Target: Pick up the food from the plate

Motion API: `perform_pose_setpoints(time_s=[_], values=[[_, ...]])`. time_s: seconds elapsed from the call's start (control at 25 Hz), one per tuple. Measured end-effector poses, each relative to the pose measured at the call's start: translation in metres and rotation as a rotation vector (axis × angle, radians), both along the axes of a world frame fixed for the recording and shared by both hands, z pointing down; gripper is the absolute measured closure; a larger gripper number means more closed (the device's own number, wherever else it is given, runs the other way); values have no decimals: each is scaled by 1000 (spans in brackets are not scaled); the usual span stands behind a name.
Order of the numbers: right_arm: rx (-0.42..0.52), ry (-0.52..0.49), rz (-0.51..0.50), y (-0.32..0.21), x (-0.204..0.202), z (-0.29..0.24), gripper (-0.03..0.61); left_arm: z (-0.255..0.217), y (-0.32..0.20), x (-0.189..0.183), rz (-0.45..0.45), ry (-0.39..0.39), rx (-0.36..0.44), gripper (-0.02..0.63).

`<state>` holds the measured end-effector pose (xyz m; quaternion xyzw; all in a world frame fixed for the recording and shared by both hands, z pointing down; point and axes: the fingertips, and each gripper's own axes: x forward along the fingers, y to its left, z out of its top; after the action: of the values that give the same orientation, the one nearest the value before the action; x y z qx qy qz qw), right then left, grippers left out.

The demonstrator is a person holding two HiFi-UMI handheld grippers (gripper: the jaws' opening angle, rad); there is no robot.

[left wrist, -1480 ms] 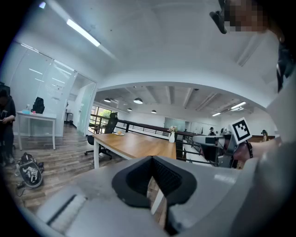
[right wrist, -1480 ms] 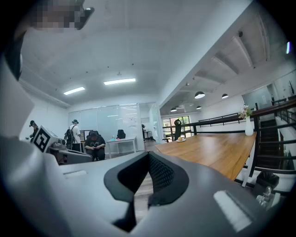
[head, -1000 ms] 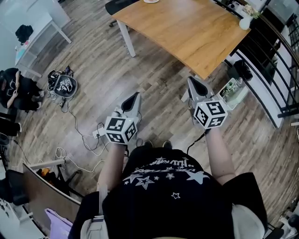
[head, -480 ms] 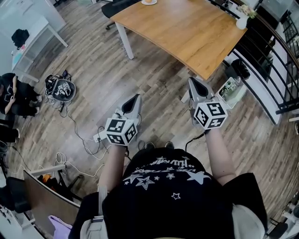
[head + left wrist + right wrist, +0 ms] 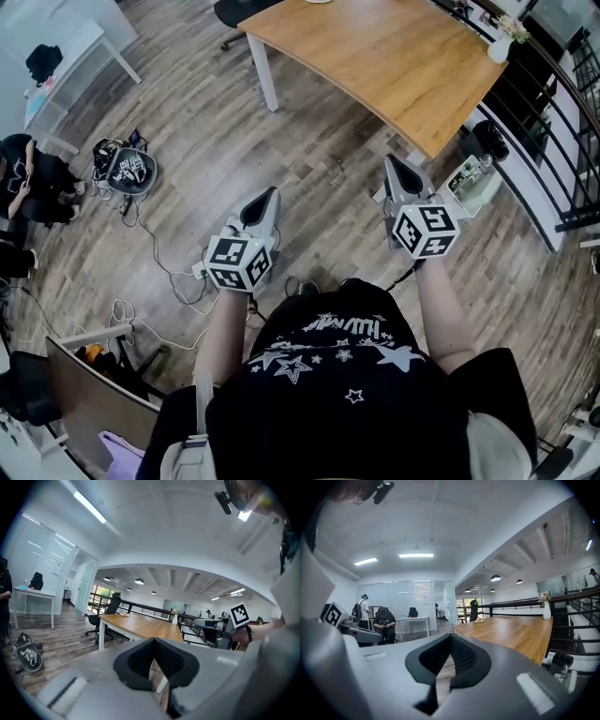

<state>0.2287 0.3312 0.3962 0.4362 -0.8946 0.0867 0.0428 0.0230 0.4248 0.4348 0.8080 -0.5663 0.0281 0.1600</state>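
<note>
Your left tool (image 5: 270, 194) and right tool (image 5: 391, 161) are grey wedges that narrow to black, ribbed pads (image 5: 171, 660) at the tips. Behind the left tool sits a white marker cube (image 5: 241, 262) printed with black squares, and a second marker cube (image 5: 424, 230) sits behind the right. You wear a black short-sleeved shirt (image 5: 328, 380) with white stars and lettering.

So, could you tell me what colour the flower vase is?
White vase; clearest in the right gripper view.
</note>
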Motion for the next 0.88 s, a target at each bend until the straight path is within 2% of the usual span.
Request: perform_pose_setpoints(time_s=[0.48,0.88], values=[[-22,12,-11,-7,-19,17,577,15,4,-25,-23,2,-20,613],[-26,-35,-43,-103,-62,18,577,18,-63,-65,-86,-15,-28,612]])
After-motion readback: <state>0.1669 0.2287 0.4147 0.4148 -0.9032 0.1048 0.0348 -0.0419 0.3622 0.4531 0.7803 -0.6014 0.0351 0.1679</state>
